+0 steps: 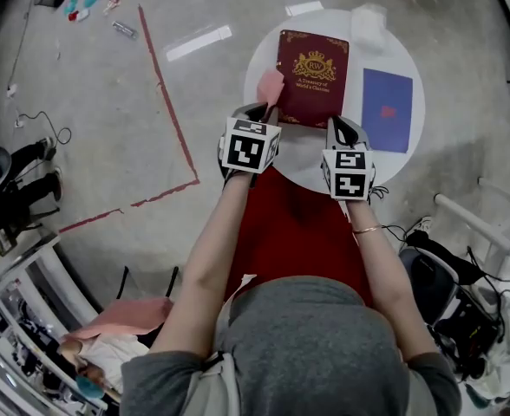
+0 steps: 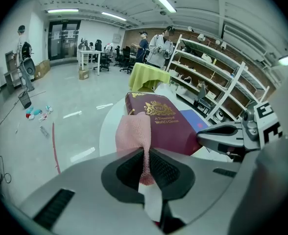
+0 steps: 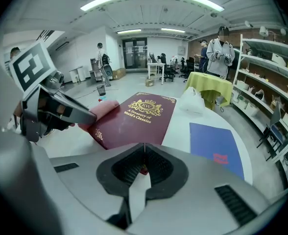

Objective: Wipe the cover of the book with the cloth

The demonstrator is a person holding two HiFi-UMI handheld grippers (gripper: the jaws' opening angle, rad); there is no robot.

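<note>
Items shown, by count. One round white worktop (image 1: 385,55) carrying one maroon book (image 1: 311,76), one blue booklet (image 1: 387,109), one pink cloth (image 1: 271,85) and one crumpled white bag (image 1: 369,20). Two hand-held tools, left tool (image 1: 262,108) and right tool (image 1: 338,123), bearing two marker cubes, one apiece. One angled line of red tape (image 1: 174,115) on the floor. Two people (image 2: 159,45) beside the shelving (image 2: 222,82).

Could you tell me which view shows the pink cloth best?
The left gripper view: the pink cloth sits centred, pinched by the left gripper. The head view shows it small; the right gripper view only an edge.
</note>
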